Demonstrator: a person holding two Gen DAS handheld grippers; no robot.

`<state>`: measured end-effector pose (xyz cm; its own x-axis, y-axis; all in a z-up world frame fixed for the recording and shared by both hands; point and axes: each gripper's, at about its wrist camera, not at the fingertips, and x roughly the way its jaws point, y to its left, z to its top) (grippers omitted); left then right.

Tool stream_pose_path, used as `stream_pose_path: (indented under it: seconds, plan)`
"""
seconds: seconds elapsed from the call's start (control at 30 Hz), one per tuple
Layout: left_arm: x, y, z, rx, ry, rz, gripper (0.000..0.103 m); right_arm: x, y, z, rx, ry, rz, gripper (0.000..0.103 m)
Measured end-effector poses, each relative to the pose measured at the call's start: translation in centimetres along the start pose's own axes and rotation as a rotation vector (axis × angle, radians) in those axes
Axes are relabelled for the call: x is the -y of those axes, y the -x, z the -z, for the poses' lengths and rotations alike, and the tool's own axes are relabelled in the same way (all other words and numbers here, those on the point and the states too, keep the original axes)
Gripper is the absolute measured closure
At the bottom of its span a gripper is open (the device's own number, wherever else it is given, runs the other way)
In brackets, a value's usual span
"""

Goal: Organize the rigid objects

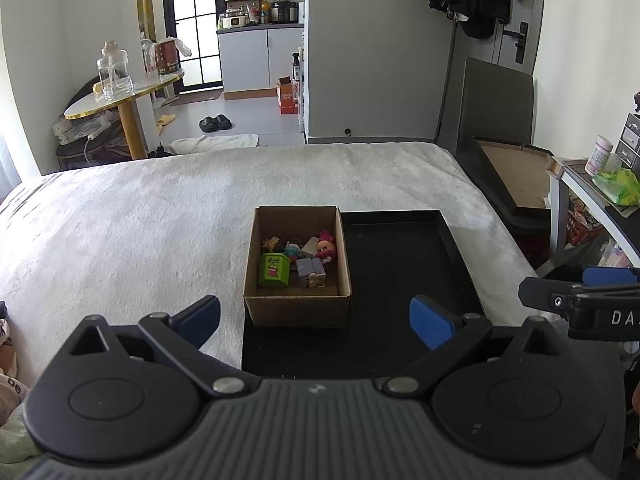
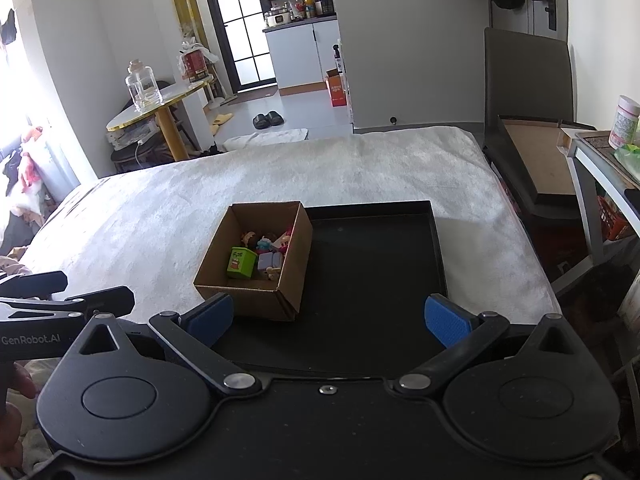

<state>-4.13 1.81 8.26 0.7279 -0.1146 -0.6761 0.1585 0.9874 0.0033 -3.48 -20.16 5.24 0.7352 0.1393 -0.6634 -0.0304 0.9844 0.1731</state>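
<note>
A brown cardboard box (image 1: 297,304) (image 2: 294,256) stands on the left part of a black tray (image 1: 400,280) (image 2: 372,272) on the bed. Inside lie several small toys: a green frog block (image 1: 273,270) (image 2: 241,263), a grey-lilac block (image 1: 311,271) (image 2: 269,261) and a pink-haired figure (image 1: 326,245). My left gripper (image 1: 316,322) hangs open just in front of the box, nothing between its blue pads. My right gripper (image 2: 330,320) is open too, over the tray's near part, right of the box. Each gripper shows at the edge of the other's view.
The tray lies on a white fluffy bed cover (image 1: 160,220) (image 2: 160,200). A dark chair (image 1: 496,100) and a leaning framed board (image 1: 516,176) stand at the right, beside a side table (image 1: 600,188). A round table with a glass jar (image 1: 114,72) is far left.
</note>
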Motion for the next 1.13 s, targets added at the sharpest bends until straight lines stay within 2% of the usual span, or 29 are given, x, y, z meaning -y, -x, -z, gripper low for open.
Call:
stream_pose_path:
  seconds: [1.13]
  plan:
    - [-0.33, -0.70, 0.55, -0.011, 0.001, 0.017, 0.003, 0.11, -0.73, 0.42, -0.012, -0.022, 0.019, 0.000]
